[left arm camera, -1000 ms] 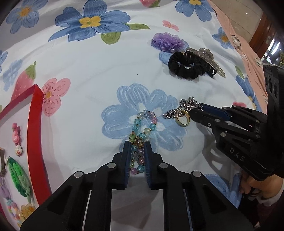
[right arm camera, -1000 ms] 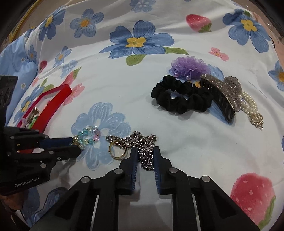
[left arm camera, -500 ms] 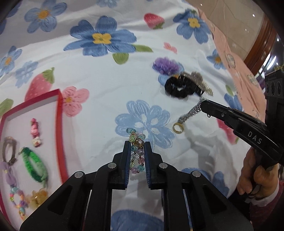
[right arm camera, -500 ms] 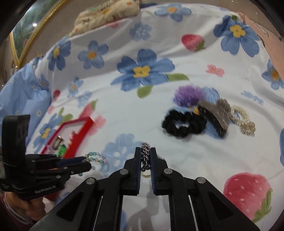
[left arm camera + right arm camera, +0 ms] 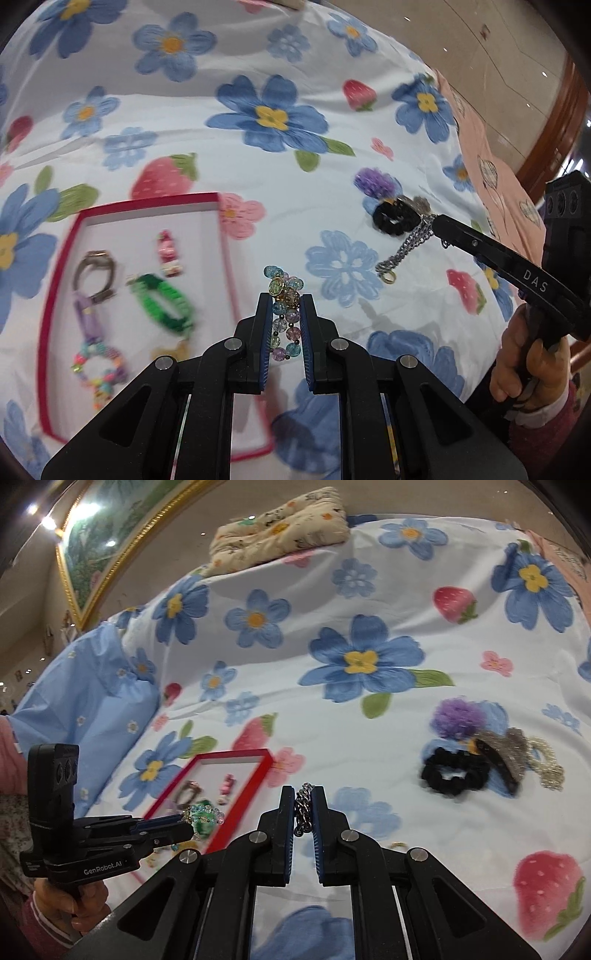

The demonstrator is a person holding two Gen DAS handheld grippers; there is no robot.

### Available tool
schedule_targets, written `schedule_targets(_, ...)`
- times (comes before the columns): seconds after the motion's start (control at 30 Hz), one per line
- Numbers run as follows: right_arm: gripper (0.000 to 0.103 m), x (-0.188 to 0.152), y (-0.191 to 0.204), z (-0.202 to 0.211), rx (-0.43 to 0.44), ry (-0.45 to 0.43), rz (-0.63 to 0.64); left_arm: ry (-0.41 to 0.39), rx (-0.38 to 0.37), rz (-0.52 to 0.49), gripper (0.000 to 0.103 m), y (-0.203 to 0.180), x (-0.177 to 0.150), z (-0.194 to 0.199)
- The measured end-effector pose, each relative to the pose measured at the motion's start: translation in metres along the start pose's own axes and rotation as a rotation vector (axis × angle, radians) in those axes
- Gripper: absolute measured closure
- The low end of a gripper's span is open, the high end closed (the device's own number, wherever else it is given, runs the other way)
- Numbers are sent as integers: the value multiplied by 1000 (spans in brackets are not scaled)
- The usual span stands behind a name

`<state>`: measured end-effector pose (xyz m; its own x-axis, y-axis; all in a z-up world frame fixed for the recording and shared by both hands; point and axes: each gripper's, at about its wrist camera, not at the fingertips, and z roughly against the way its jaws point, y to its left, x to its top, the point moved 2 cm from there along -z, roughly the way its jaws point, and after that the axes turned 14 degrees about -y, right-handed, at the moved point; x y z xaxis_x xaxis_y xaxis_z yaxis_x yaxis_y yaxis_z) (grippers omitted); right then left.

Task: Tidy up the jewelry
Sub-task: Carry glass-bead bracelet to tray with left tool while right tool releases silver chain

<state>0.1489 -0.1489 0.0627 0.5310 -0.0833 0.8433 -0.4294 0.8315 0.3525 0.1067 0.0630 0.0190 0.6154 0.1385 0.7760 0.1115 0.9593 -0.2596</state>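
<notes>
Meanwhile: left tongs (image 5: 283,314) grip bead bracelet (image 5: 283,295) | right tongs (image 5: 303,805) grip chain (image 5: 303,808) | red tray (image 5: 59,266) beside

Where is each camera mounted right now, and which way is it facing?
Left wrist: on the left hand-held gripper, angled down at its beaded bracelet and the red tray; the right hand shows.
Right wrist: on the right hand-held gripper, facing across the bed past its silver chain; the left hand shows.
Shared: tray, black scrunchie, bracelet, chain, each other's gripper.
</notes>
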Motion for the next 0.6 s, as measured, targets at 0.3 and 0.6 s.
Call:
schedule_targets(0.3,94,-8,47,-7,119,26,12,-47,84,47,90,42,-4,45)
schedule_targets(0.6,94,-21,93,-17,220,67,31,-70,171,115,90,87,-19,81)
